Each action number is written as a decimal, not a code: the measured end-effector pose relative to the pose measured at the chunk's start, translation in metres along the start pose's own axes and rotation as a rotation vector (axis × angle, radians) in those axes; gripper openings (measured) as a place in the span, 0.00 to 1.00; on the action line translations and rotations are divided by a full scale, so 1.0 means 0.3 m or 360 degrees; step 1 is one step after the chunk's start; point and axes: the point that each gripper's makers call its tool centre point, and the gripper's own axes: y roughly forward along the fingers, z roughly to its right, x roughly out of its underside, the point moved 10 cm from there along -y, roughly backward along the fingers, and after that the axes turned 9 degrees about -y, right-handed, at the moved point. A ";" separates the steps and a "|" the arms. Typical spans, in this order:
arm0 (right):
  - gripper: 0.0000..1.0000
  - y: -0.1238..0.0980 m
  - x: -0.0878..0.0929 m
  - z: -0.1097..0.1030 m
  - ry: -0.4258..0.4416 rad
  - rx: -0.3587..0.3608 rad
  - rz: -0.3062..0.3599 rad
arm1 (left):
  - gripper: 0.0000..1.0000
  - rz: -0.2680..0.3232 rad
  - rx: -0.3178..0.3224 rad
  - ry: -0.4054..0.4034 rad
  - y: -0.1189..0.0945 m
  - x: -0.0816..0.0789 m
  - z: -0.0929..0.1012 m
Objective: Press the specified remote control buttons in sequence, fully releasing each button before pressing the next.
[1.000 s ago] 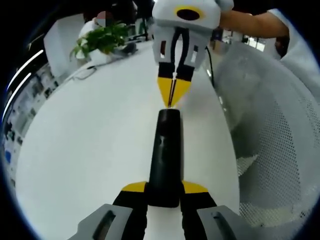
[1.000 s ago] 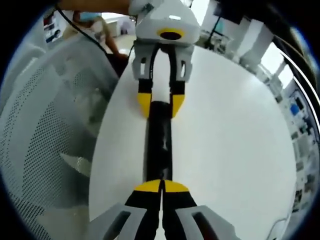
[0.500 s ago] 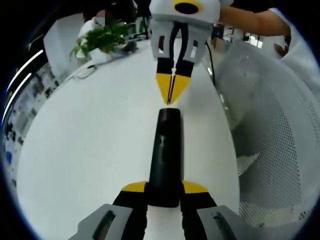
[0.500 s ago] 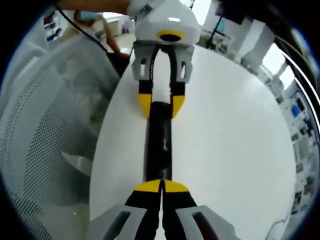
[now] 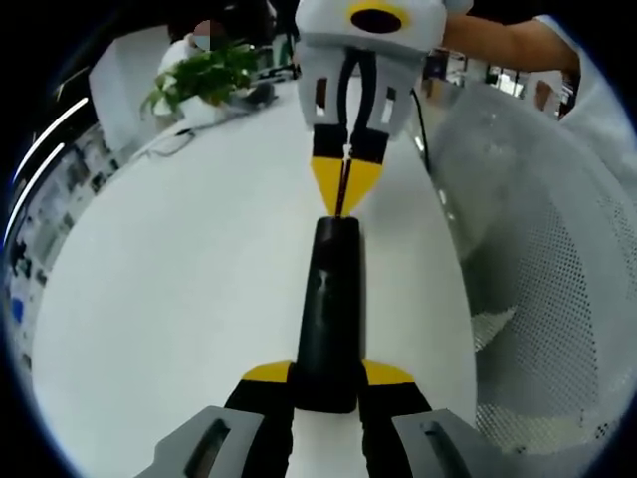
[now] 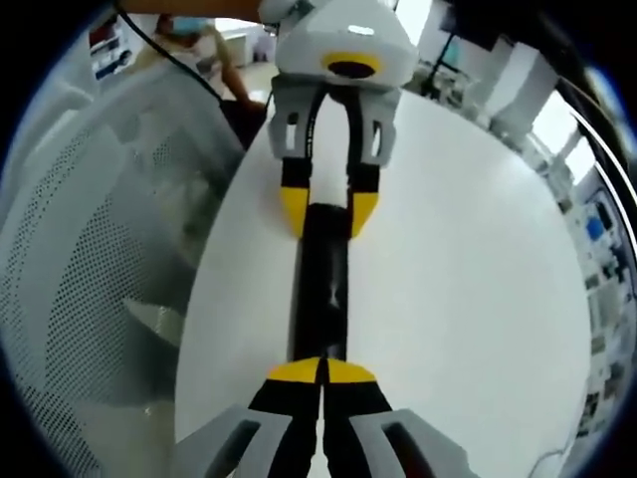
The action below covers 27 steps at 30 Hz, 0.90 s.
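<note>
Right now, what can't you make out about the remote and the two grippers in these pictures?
- Buttons on the remote: too dark and small to tell apart in either view.
- Whether the right gripper touches the remote's end: left gripper view, tips meet the edge, contact unclear; its own view hides that end.
- Remote's end inside the left gripper: covered by its yellow fingertips.
- The mesh chair: cut off by the edge.

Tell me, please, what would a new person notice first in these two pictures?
First, the black remote control lying lengthwise on the white table, its near end clamped between the left gripper's yellow tips. At its far end the right gripper, tips closed together, points down at the remote. A green plant stands at the table's far side.
</note>
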 end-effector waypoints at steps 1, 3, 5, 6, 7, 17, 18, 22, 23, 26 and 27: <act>0.00 0.002 0.001 0.000 -0.0001 -0.0003 -0.0002 | 0.24 0.0001 0.0001 -0.0002 0.000 0.001 -0.001; 0.00 0.007 0.001 0.000 -0.0002 -0.0011 -0.0001 | 0.24 0.0006 0.0004 -0.0006 0.001 0.001 -0.001; 0.00 0.011 0.001 0.001 -0.0003 -0.0015 0.0001 | 0.24 0.0010 0.0005 -0.0012 0.001 0.002 -0.001; 0.00 0.012 0.001 0.001 -0.0004 -0.0018 0.0001 | 0.24 0.0012 0.0006 -0.0015 0.001 0.002 -0.001; 0.00 0.015 0.001 0.002 -0.0005 -0.0021 0.0001 | 0.24 0.0013 0.0006 -0.0015 0.001 0.002 -0.001; 0.00 0.022 0.005 0.009 -0.0011 -0.0034 -0.0003 | 0.24 0.0017 0.0016 -0.0017 0.004 -0.002 -0.002; 0.00 0.023 0.005 0.008 -0.0017 -0.0034 -0.0007 | 0.24 0.0018 0.0017 -0.0017 0.004 -0.002 -0.002; 0.00 0.024 0.001 0.008 -0.0019 -0.0042 -0.0024 | 0.24 0.0022 0.0019 -0.0017 0.005 -0.002 -0.002; 0.00 0.026 0.001 0.010 -0.0005 -0.0054 -0.0028 | 0.24 0.0023 0.0019 -0.0017 0.005 -0.001 -0.003; 0.00 0.031 0.003 0.017 0.0002 -0.0067 -0.0031 | 0.24 0.0028 0.0020 -0.0020 0.006 -0.001 -0.003; 0.00 0.031 0.004 0.019 -0.0001 -0.0072 -0.0029 | 0.24 0.0029 0.0021 -0.0020 0.006 -0.001 -0.002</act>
